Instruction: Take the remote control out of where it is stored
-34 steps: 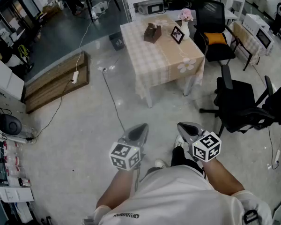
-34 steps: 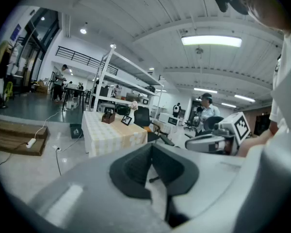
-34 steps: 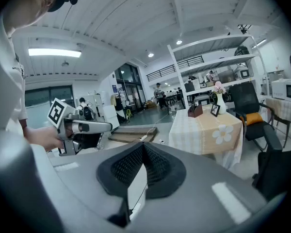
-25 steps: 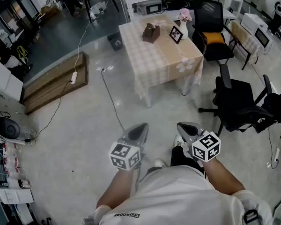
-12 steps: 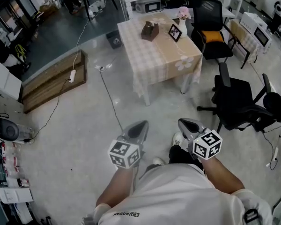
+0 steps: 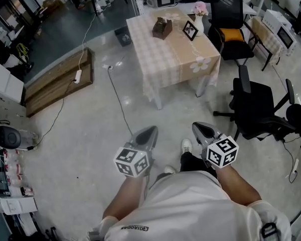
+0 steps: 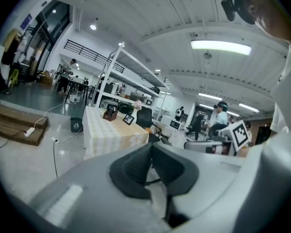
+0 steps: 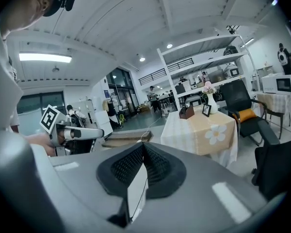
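Note:
A brown box-shaped holder [image 6: 162,27] stands at the far end of a table with a checked cloth [image 6: 165,54], beside a photo frame [image 6: 190,30] and a vase of pink flowers [image 6: 199,9]. No remote control can be made out at this distance. My left gripper [image 6: 148,133] and right gripper [image 6: 200,128] are held side by side close to my body, over the floor and well short of the table. Both are shut with nothing between their jaws. The holder [image 7: 109,114] also shows small in the left gripper view, and the holder [image 8: 186,112] likewise in the right gripper view.
Black office chairs [image 6: 258,109] stand to the right of the table, one with an orange cushion [image 6: 232,34]. A cable [image 6: 119,104] runs across the floor from a low wooden platform [image 6: 55,84] at the left. Shelves with clutter line the left edge.
The table has drawn a little nearer and shifted in the head view as I step forward. Both grippers stay shut and keep their place in front of my body.

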The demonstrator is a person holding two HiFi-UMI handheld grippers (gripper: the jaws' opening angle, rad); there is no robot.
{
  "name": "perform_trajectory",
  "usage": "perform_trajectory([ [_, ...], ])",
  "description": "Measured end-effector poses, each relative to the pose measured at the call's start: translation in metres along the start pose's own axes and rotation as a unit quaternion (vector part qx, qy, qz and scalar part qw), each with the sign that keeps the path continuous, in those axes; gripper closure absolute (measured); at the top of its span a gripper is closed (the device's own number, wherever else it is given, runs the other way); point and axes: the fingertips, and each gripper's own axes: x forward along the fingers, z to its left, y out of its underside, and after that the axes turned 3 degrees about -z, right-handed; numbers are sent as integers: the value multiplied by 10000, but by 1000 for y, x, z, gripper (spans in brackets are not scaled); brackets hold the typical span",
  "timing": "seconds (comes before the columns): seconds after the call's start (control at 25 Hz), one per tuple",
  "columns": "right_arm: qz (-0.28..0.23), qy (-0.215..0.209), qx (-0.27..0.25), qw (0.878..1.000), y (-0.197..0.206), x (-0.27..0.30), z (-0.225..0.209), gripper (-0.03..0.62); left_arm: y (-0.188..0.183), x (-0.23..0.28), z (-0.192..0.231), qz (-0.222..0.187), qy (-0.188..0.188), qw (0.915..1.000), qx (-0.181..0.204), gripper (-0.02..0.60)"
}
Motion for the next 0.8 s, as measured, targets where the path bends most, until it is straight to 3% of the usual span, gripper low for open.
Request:
perform_trajectory([
  [0.8,-36,-451,-123,9989,-83,101,-109,589,-68,126,57,35,-354,9992,188,577],
])
